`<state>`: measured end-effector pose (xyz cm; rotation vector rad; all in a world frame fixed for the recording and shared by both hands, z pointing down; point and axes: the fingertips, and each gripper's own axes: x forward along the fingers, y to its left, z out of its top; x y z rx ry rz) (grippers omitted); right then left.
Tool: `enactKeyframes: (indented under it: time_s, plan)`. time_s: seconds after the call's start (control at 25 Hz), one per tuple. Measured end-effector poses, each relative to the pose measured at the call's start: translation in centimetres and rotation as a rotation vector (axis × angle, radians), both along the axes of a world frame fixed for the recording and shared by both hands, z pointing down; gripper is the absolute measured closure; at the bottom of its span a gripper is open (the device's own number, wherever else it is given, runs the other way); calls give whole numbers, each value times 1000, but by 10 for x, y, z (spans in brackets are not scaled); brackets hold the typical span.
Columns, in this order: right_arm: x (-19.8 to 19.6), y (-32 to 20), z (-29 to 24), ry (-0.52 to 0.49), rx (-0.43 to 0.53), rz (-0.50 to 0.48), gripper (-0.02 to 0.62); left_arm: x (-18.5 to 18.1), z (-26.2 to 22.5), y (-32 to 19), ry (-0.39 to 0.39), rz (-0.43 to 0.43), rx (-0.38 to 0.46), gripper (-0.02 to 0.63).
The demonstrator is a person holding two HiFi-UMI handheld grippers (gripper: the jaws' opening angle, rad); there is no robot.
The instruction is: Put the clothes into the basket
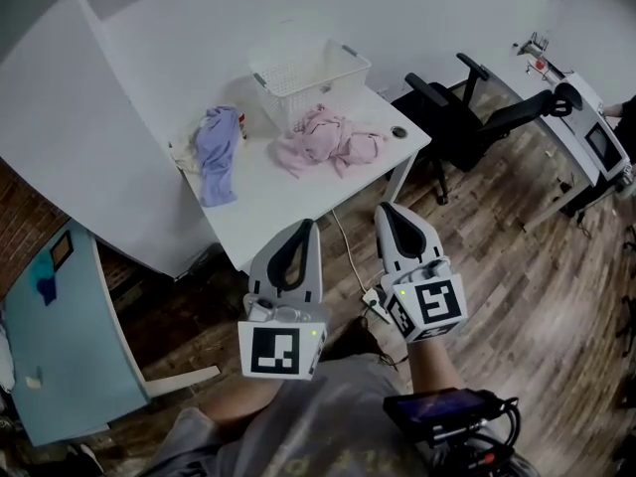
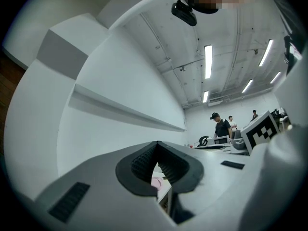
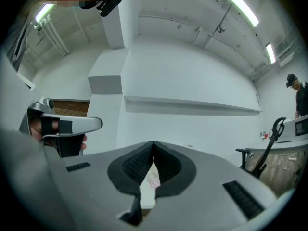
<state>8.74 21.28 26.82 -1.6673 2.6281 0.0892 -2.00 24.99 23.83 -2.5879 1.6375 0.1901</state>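
A white plastic basket (image 1: 310,72) stands at the far side of the small white table (image 1: 288,212). In front of it lies a crumpled pink garment (image 1: 328,139), and to the left a lavender-blue garment (image 1: 217,149). My left gripper (image 1: 309,227) and right gripper (image 1: 384,210) hover side by side before the table's near corner, both shut with nothing in them. In the left gripper view the jaws of the left gripper (image 2: 157,144) meet, with a sliver of pink cloth (image 2: 156,181) seen far beyond. The right gripper (image 3: 153,143) shows the same closed tips.
A black office chair (image 1: 449,117) stands right of the table, with a second desk (image 1: 581,117) carrying equipment beyond it. A small dark round object (image 1: 398,131) sits on the table's right corner. A teal board (image 1: 60,336) leans at lower left. Cables (image 1: 370,301) lie on the wooden floor.
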Motion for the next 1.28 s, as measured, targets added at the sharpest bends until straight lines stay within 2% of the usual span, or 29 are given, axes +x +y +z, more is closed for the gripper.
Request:
enactKeyframes:
  time_s: [0.32, 0.6, 0.8, 0.88, 0.96, 1.08, 1.28]
  plan:
    - [23, -48, 20, -5, -43, -8, 588, 25, 16, -49, -35, -7, -46, 597]
    - [50, -113, 43, -12, -70, -61, 588, 53, 29, -113, -58, -52, -80, 597]
    - [62, -151, 38, 12, -91, -119, 588, 63, 16, -151, -65, -108, -46, 597]
    - [66, -163, 31, 14, -72, -135, 584, 65, 8, -160, -70, -129, -20, 598]
    - [69, -174, 25, 12, -36, -149, 566, 66, 4, -168, -70, -147, -12, 597]
    - [70, -189, 22, 14, -27, -169, 501, 66, 2, -180, -73, -168, -9, 597]
    - [60, -208, 25, 32, -27, -214, 468, 62, 5, -200, -68, -193, -12, 597]
